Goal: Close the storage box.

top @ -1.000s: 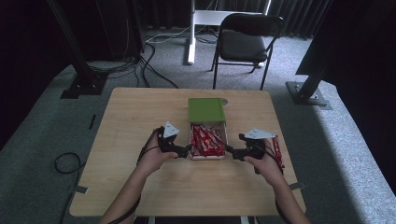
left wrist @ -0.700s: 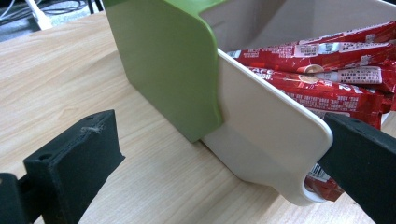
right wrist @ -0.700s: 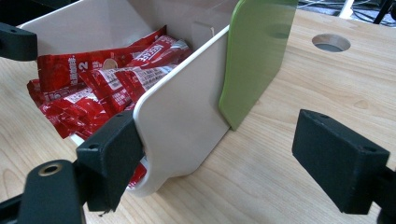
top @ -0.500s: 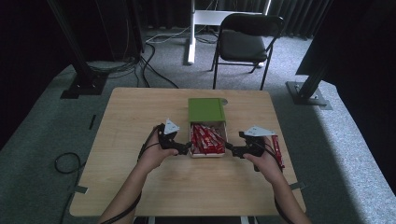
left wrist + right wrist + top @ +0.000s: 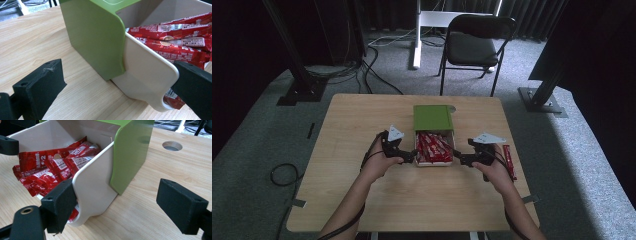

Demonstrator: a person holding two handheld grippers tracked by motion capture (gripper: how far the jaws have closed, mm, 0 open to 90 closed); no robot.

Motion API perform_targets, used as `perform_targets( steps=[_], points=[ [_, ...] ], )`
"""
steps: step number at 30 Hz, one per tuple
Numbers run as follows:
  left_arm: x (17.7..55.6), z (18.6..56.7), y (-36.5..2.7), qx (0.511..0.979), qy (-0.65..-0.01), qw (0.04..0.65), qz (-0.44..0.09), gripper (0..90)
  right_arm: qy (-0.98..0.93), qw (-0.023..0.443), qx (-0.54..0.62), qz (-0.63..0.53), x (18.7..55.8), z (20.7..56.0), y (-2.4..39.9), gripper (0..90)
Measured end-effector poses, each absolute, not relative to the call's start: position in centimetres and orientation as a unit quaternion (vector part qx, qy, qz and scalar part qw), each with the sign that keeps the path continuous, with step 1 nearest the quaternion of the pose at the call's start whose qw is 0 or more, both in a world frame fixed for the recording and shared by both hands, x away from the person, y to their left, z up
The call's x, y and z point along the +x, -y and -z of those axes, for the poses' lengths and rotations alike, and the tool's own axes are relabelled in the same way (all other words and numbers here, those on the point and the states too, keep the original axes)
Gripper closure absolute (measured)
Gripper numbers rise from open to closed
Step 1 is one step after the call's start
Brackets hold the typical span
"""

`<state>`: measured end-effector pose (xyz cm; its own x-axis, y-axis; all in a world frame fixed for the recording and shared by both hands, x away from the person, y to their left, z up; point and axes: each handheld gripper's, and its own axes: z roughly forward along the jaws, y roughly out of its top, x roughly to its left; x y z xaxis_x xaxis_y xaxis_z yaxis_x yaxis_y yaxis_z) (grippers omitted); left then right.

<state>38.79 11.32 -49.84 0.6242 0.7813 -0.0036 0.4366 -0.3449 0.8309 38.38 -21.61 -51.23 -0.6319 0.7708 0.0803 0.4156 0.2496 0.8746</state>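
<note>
On grey carpet — a dark chair (image 5: 477, 47) behind — stands the wooden table (image 5: 362, 120). Mid-table sits a white box (image 5: 434, 162) of red packets (image 5: 434, 147), its green lid (image 5: 432, 118) half-slid. Left gripper (image 5: 410, 157) and right gripper (image 5: 460, 160) straddle its side walls, jaws spread.

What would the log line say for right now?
left gripper: open, straddling box left wall | right gripper: open, straddling right wall | red packets: inside | green lid: half on
</note>
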Motion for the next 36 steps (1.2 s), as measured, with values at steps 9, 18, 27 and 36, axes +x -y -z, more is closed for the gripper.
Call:
perform_targets(
  steps=[9,18,27,36],
  points=[
    [39.4,49.8,-11.3,0.792,-0.387,0.426,-0.206,0.9,-0.766,0.188,0.391,-0.474,39.0,51.2,21.5,15.7],
    [39.9,49.8,-11.2,0.792,-0.387,0.422,-0.211,0.9,-0.762,0.194,0.397,-0.474,39.6,51.2,21.4,14.0],
    [40.4,49.9,-11.2,0.789,-0.39,0.424,-0.212,0.9,-0.76,0.195,0.4,-0.474,40.0,51.3,21.3,14.0],
    [40.8,49.9,-11.1,0.791,-0.389,0.42,-0.215,0.9,-0.756,0.192,0.406,-0.476,40.4,51.3,21.2,14.1]
  ],
)
